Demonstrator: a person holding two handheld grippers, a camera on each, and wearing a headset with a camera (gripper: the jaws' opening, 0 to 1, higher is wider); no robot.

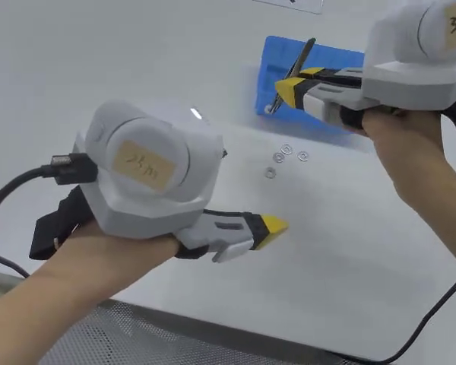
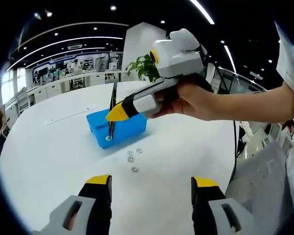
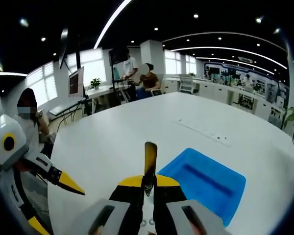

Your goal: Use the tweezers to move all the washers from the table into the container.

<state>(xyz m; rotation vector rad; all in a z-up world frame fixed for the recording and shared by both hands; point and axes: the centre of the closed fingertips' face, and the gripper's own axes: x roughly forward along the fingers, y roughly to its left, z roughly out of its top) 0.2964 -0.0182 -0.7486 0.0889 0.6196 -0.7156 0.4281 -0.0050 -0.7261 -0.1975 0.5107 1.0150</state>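
Observation:
My right gripper (image 1: 289, 90) (image 3: 146, 183) is shut on dark tweezers (image 1: 295, 72) (image 3: 150, 159), which point down at the near left corner of the blue container (image 1: 330, 65) (image 2: 130, 125) (image 3: 206, 183). A small ring-like thing seems to sit at the tweezers' tip (image 2: 109, 138), but it is too small to be sure. Several washers (image 1: 286, 150) (image 2: 131, 159) lie on the white table just in front of the container. My left gripper (image 1: 270, 228) (image 2: 152, 183) hovers open and holds nothing, nearer to me than the washers.
The white table (image 1: 342, 243) stretches wide around the work, and its front edge runs along the bottom, with grey mesh below it. A black cable (image 1: 7, 190) trails from the left gripper. People sit at desks far behind (image 3: 137, 73).

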